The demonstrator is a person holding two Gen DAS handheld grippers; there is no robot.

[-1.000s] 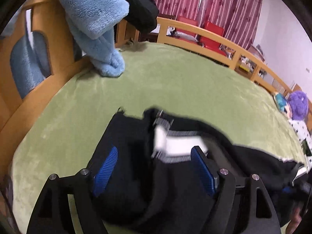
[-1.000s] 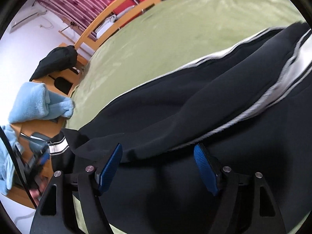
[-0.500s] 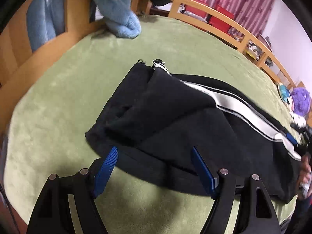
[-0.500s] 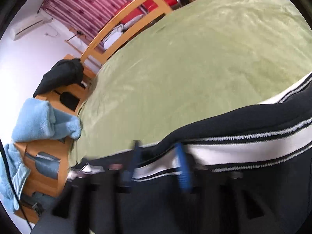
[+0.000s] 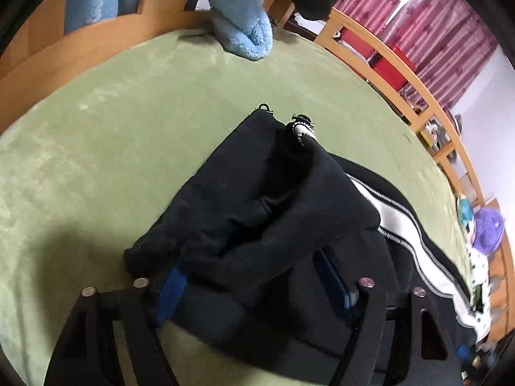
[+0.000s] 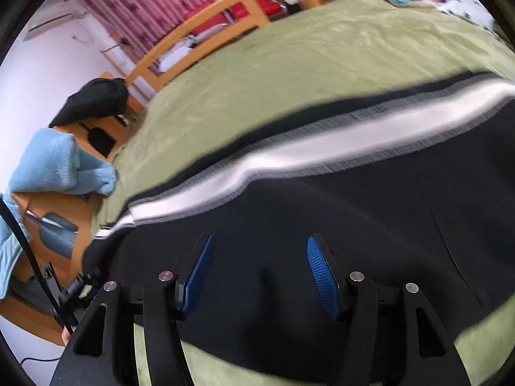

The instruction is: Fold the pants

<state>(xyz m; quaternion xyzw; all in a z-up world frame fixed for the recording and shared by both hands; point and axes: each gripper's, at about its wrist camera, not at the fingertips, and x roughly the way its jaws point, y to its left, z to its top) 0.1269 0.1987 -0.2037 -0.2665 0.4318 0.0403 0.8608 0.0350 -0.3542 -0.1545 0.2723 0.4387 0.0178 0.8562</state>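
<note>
Pants (image 5: 257, 212) are lying on the green bed cover (image 5: 112, 135), black with a white side stripe (image 6: 289, 157) running along the leg. The cuff end is sitting bunched and partly doubled over itself in the left wrist view, with a zip pull at its far corner.

Left gripper (image 5: 254, 280) is pointing down onto that bunched end; its jaws are closing, with a thick ridge of black cloth between the blue pads. One pad is half buried under the fabric, so I cannot tell whether the pads are pressing yet. Judged purpose: taking the cuff end so it can be carried over for a fold.

Right gripper (image 6: 257, 267) is hovering over the broad flat panel farther along the leg, jaws about half apart, nothing between the pads. Probably lining up a second hold so the leg lifts evenly.

Containers: none in use. A blue towel (image 5: 244, 9) is hanging over the wooden bed rail (image 5: 386, 61), its tip touching the cover, well apart from the pants. Dark garment (image 6: 93, 99) is draped on the rail corner.
</note>
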